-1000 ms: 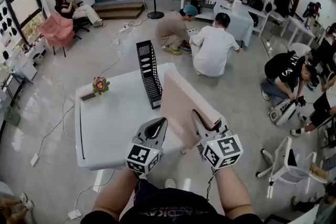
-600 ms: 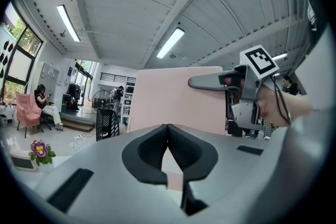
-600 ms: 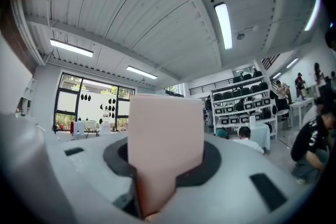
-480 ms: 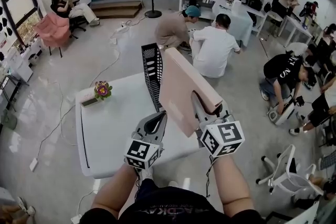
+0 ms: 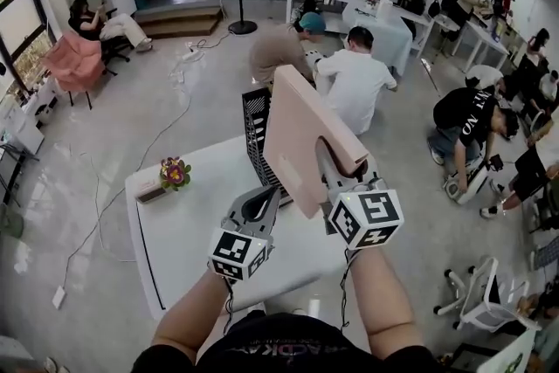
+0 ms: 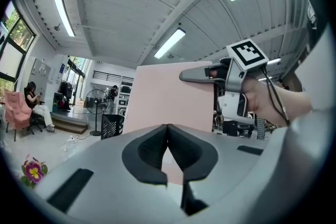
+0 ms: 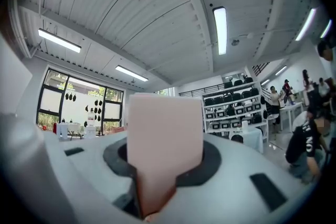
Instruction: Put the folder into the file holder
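I have the right gripper pinching the pink folder, the left gripper empty.
My right jaws clamp the folder's near edge, holding it tilted above the table, beside the black file holder; my left jaws are pressed together on nothing.
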The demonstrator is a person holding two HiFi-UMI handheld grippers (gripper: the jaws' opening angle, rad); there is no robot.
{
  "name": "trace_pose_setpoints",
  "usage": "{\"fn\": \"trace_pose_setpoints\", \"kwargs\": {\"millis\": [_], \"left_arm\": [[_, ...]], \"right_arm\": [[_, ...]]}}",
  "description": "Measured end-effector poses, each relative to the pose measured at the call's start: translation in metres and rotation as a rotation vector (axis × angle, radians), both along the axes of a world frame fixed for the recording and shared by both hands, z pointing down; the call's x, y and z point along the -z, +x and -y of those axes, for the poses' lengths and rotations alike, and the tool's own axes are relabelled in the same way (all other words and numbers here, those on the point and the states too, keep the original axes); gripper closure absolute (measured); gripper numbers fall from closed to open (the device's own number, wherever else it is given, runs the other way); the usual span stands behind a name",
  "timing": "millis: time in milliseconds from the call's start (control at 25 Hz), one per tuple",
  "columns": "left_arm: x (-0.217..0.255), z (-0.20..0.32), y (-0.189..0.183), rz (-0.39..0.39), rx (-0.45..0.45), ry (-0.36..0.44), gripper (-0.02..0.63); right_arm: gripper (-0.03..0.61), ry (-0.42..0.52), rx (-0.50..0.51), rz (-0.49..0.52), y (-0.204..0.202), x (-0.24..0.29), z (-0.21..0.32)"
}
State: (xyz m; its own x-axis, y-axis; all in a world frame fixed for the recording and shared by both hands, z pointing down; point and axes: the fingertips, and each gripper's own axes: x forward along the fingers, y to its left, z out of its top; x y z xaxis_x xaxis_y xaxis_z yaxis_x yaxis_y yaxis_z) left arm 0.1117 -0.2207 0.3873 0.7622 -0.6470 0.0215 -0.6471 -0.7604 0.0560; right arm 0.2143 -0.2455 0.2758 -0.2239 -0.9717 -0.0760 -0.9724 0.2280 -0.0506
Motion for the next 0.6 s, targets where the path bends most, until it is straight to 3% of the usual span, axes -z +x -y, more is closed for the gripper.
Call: {"fn": "trace_pose_setpoints", "kwargs": {"millis": [600], "left_arm": [[-0.025, 0.066, -0.023, -0.051, -0.068, -0.081, 0.609]], "right_arm": [[0.436, -0.047, -0.095, -0.023, -0.024, -0.017, 0.074]]}}
